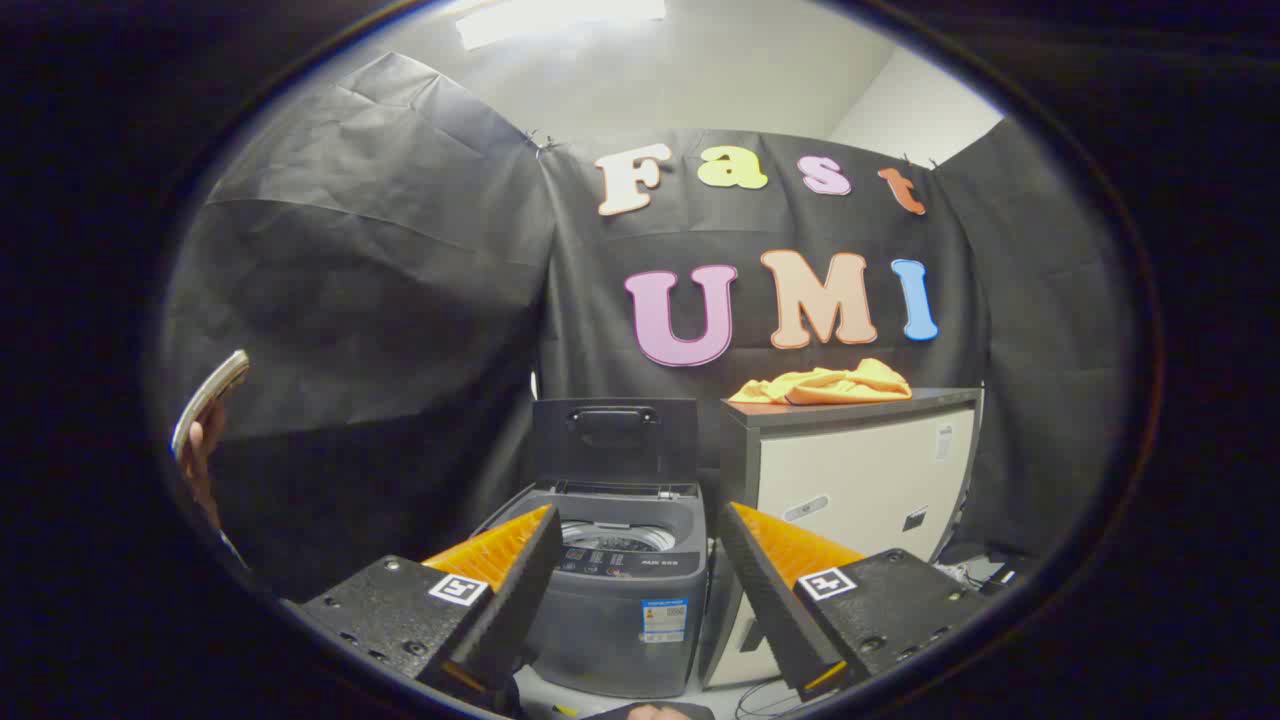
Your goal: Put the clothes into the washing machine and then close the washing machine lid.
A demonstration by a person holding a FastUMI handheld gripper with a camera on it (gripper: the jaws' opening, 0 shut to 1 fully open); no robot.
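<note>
Your tool (635, 560) is spread wide, gripping nothing. The yellow garment (825, 384) lies on the cabinet (850, 470) top, near its back edge; washing machine (620, 590) lid (613, 438) stands open. Go up, pinch the bunched middle.

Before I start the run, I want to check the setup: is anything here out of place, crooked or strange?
Nothing stands out. The washing machine stands upright with its lid raised, and the yellow clothes lie bunched on the cabinet beside it. The claw is open and holds nothing.
</note>
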